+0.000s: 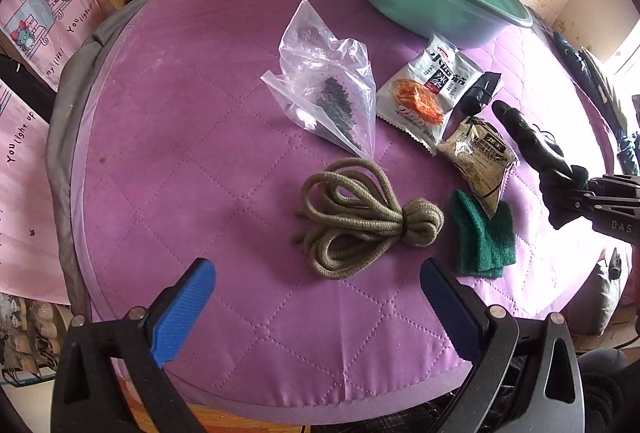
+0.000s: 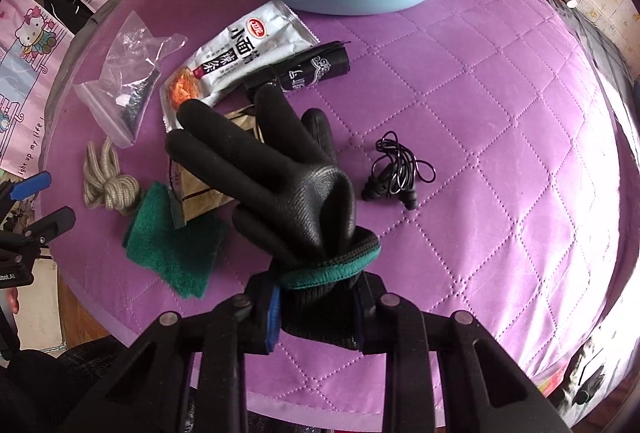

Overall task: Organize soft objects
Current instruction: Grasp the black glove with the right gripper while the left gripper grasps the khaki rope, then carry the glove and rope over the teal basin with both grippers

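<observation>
Two blue-padded jaws of the right gripper (image 2: 316,307) pinch a black rubbery glove's (image 2: 280,177) knit cuff; at nine o'clock, the left gripper (image 1: 318,307) gapes over coiled olive rope (image 1: 360,219).

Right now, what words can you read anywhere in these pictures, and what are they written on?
"小面筋" and "辣条": on the white snack packet.
"You light up my life!": on the pink cartoon-cat poster.
"DAS": on the body of the right gripper, cut off at the frame edge.
Black packet: white characters, too distorted to read.
Tan packet: print too small and crinkled to read.
Red logo on the snack packet: too small to read.
</observation>
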### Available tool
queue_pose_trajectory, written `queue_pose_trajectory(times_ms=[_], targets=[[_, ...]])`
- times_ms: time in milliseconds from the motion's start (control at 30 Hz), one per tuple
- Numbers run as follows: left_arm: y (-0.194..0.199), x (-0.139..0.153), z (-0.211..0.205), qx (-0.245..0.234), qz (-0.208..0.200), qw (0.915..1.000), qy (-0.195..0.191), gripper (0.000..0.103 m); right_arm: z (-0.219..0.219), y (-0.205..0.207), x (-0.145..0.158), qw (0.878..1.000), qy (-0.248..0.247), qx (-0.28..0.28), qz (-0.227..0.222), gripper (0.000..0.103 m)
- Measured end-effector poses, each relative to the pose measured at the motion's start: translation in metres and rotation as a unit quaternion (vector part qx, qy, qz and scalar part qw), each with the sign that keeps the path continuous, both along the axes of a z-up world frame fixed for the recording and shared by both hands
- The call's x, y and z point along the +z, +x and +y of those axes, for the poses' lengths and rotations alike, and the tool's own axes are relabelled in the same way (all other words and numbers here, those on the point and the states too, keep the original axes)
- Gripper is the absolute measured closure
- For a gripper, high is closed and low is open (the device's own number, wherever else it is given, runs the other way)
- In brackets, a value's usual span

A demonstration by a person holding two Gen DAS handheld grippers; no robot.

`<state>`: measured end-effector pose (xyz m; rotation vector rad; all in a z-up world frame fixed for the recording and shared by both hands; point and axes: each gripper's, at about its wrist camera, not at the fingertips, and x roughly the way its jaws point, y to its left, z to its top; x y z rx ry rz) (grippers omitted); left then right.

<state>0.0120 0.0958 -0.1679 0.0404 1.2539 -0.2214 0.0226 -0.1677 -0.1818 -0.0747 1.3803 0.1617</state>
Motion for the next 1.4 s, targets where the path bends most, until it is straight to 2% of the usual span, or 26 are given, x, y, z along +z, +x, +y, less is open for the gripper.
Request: queue_pose_trajectory(times_ms=[300, 733, 800, 867, 900, 933, 967, 1033, 1167, 1400], targets=[[0.012, -0.006, -0.002, 0.008, 0.006, 0.9999, -0.013, 0.000, 0.000, -0.001, 0.029, 1.000, -0.002, -0.009, -0.021, 0.075], [0.044, -0.021, -0.015, 0.024, 0.020, 0.9988, -0.037, 0.001, -0.003, 0.009, 0.035, 0.999, -0.011, -0.015, -0.028, 0.075], [0.047, -0.024, -0.018, 0.023, 0.025, 0.9987, -0.039, 0.005, -0.003, 0.008, 0.036, 0.999, -0.014, -0.013, -0.030, 0.075], [0.049, -0.026, -0.022, 0.021, 0.030, 0.9983, -0.046, 0.020, -0.004, 0.009, 0.035, 0.999, -0.016, -0.009, -0.030, 0.075], [0.046, -0.026, -0.024, 0.020, 0.032, 0.9981, -0.049, 0.024, -0.004, 0.009, 0.035, 0.999, -0.017, -0.008, -0.030, 0.075], [0.046, -0.025, -0.027, 0.019, 0.031, 0.9980, -0.051, 0.036, -0.004, 0.010, 0.034, 0.999, -0.017, -0.007, -0.028, 0.075], [0.044, -0.025, -0.030, 0.017, 0.028, 0.9982, -0.050, 0.056, -0.005, 0.010, 0.034, 0.999, -0.017, -0.006, -0.027, 0.075], [0.044, -0.025, -0.037, 0.010, 0.033, 0.9976, -0.060, 0.081, -0.006, 0.010, 0.035, 0.999, -0.018, -0.002, -0.027, 0.075], [0.042, -0.019, -0.048, 0.011, 0.033, 0.9979, -0.055, 0.086, -0.010, 0.010, 0.042, 0.999, -0.015, 0.004, -0.034, 0.075], [0.024, -0.003, -0.056, 0.019, 0.029, 0.9981, -0.051, 0.086, -0.018, 0.012, 0.050, 0.999, -0.011, 0.017, -0.036, 0.075]])
